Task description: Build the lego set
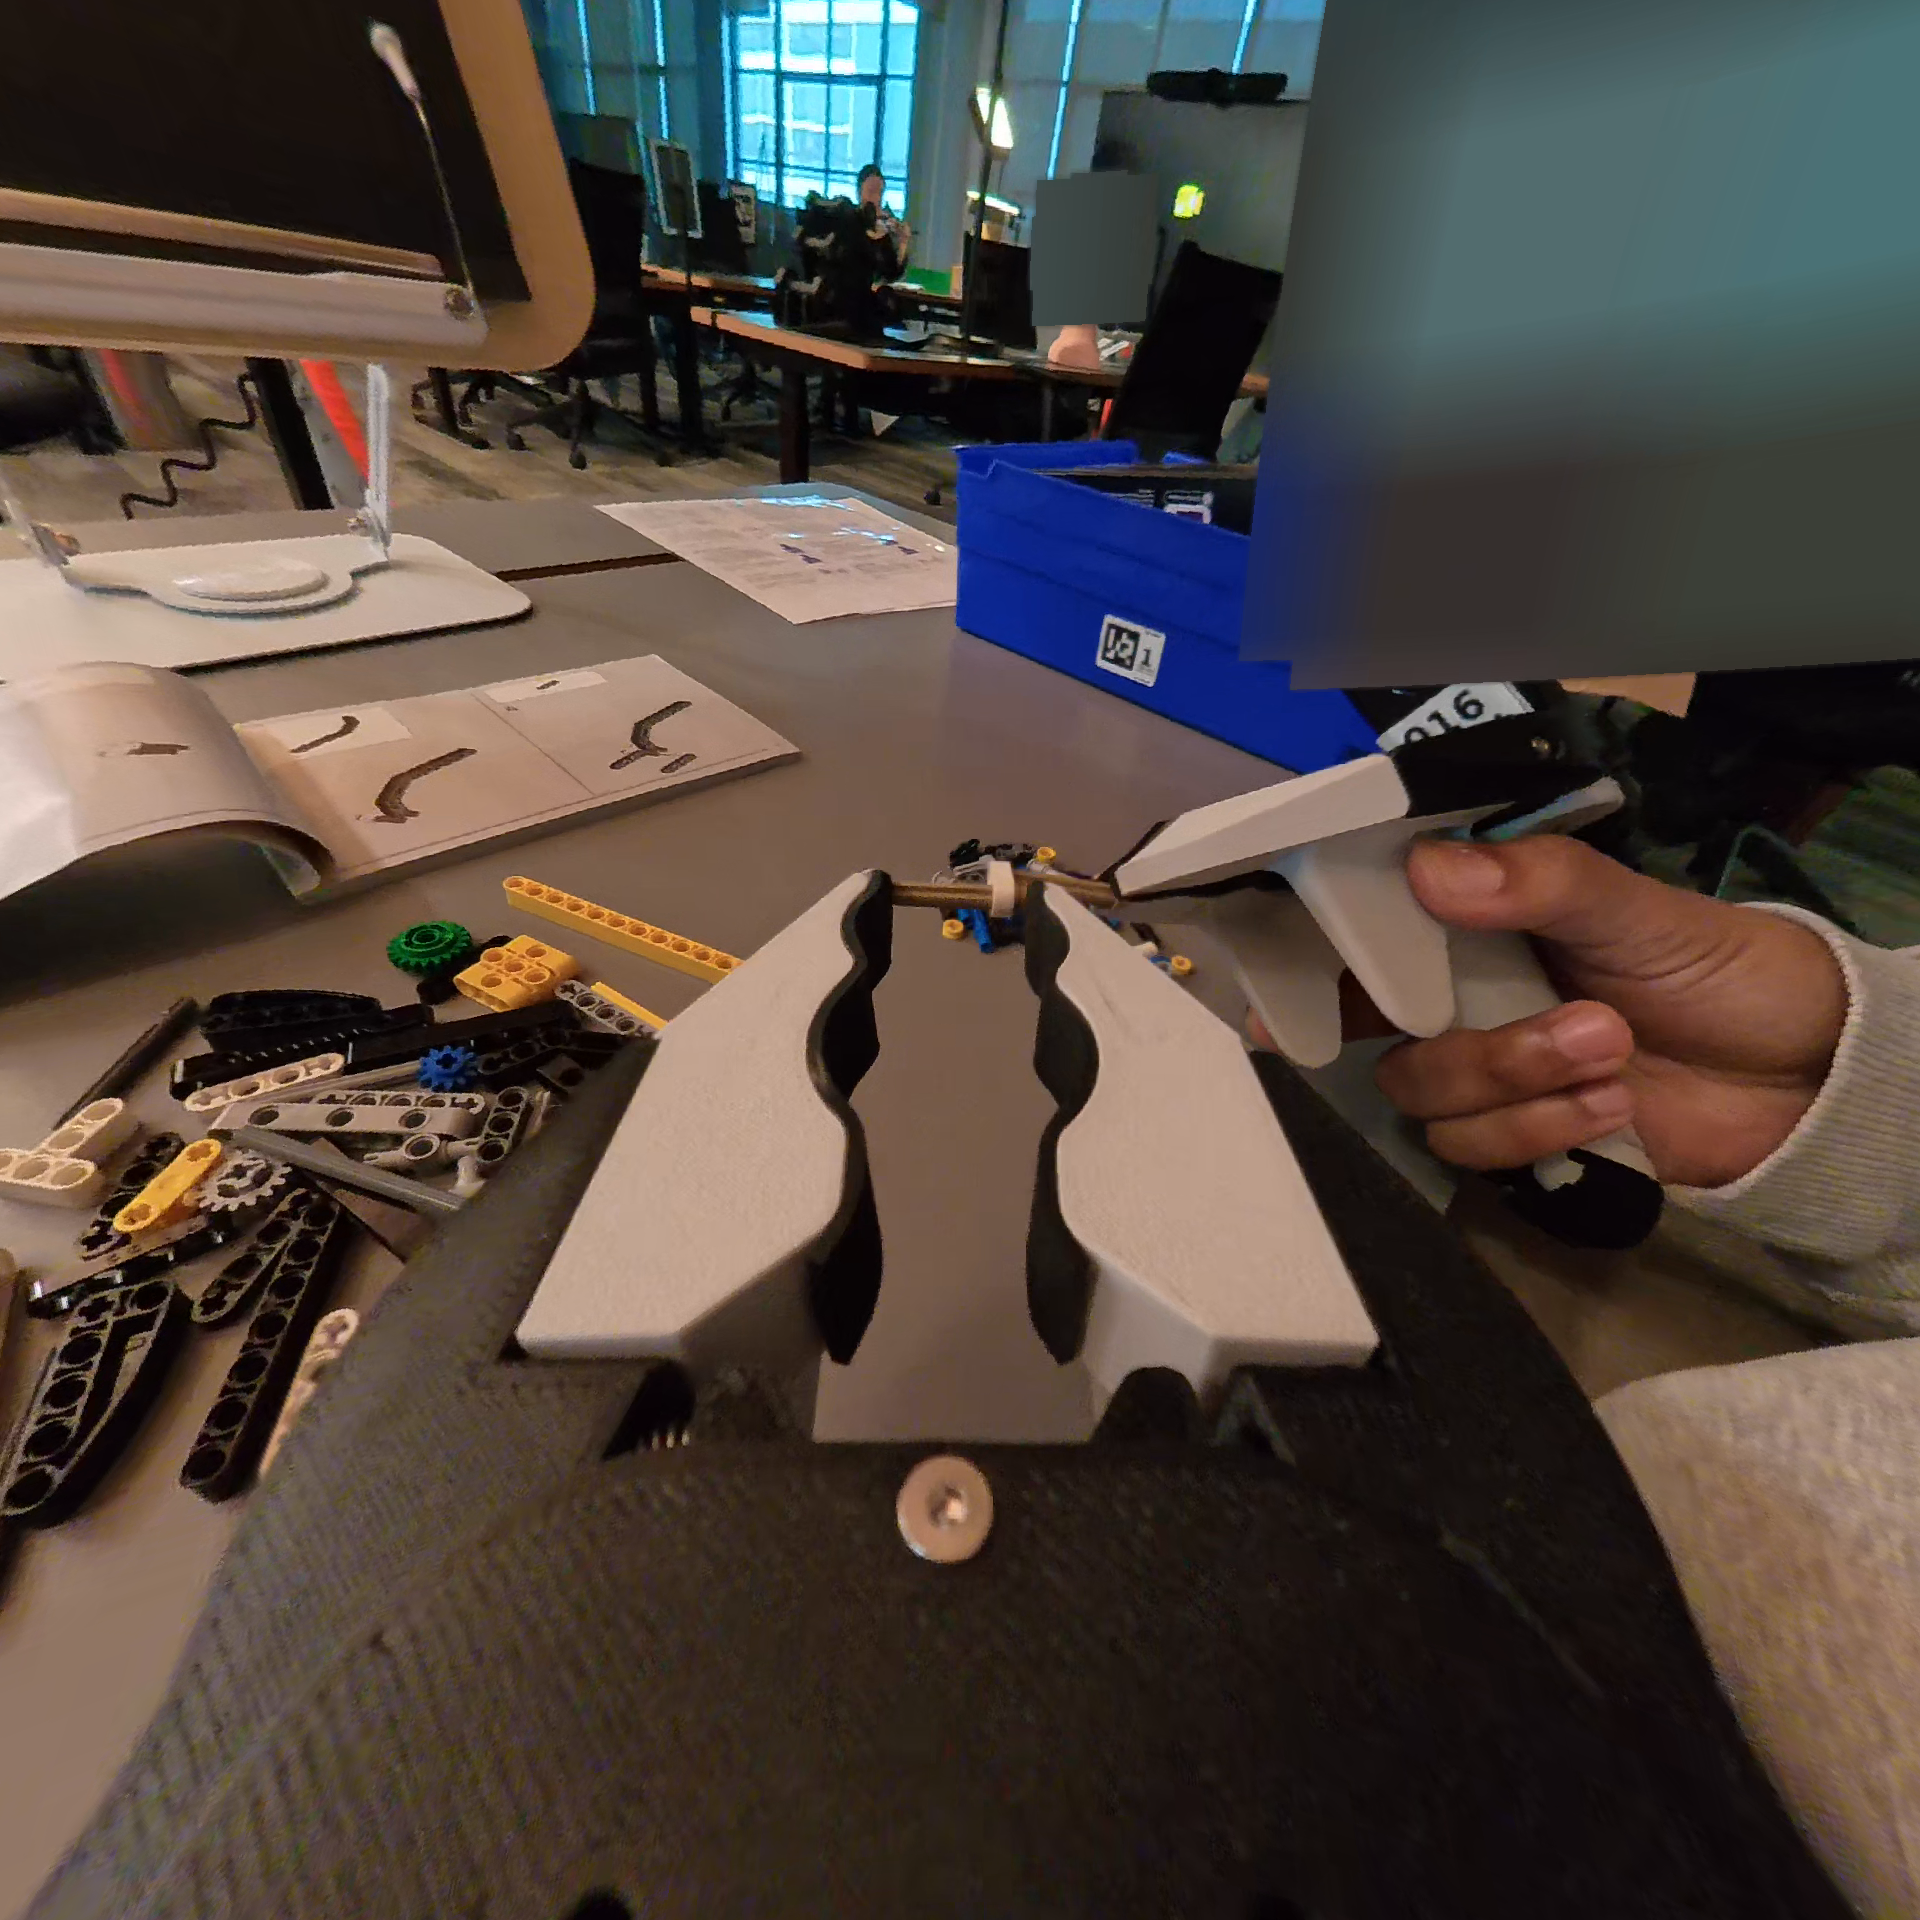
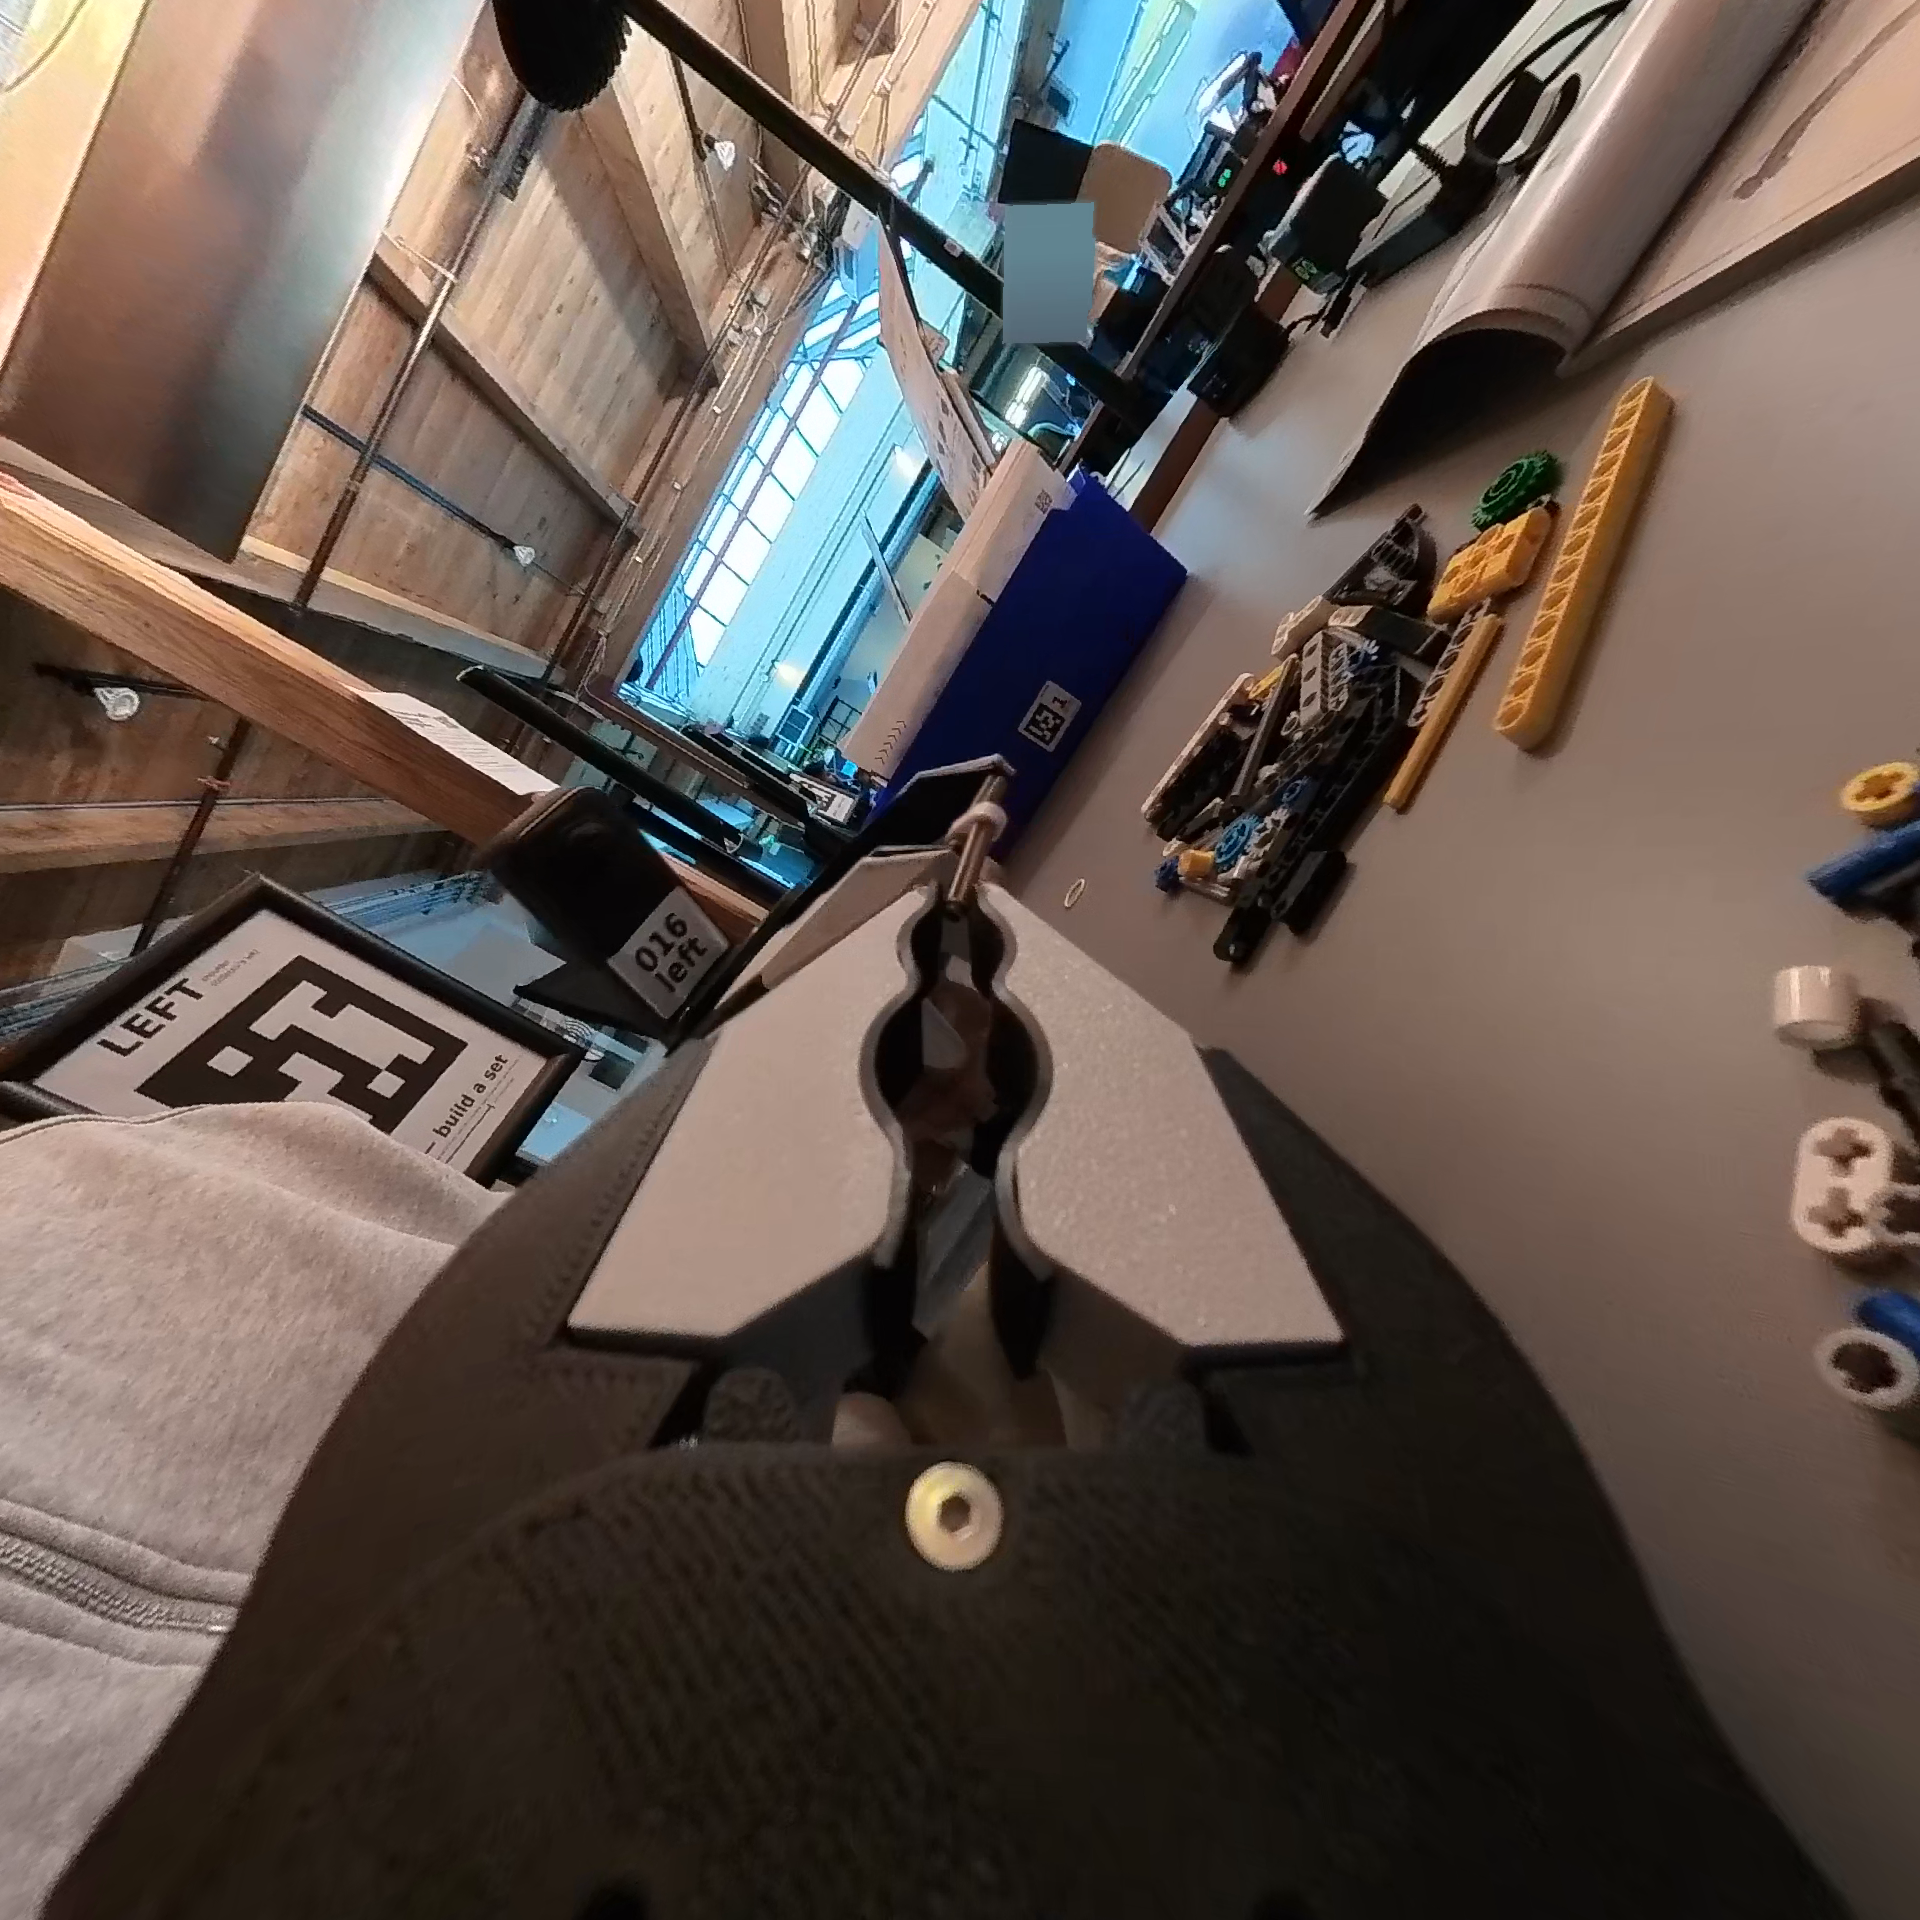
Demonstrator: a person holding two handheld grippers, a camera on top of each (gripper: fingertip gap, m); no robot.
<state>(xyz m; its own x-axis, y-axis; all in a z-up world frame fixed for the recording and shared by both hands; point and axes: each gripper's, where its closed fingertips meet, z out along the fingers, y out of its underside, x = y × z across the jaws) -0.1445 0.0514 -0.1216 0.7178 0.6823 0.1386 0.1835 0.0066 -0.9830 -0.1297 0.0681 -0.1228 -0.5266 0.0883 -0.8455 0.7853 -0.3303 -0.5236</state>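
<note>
Left gripper clamps one end of the axle at its fingertips; right gripper pinches the opposite end, white bushing between.

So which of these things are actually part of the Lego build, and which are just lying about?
Part of the job:
- axle with white bush, held between the left hand-held gripper and right hand-held gripper
- loose pieces
- long yellow beam
- instruction booklet

Lying about:
- blue bin
- printed sheet
- lamp base
</note>
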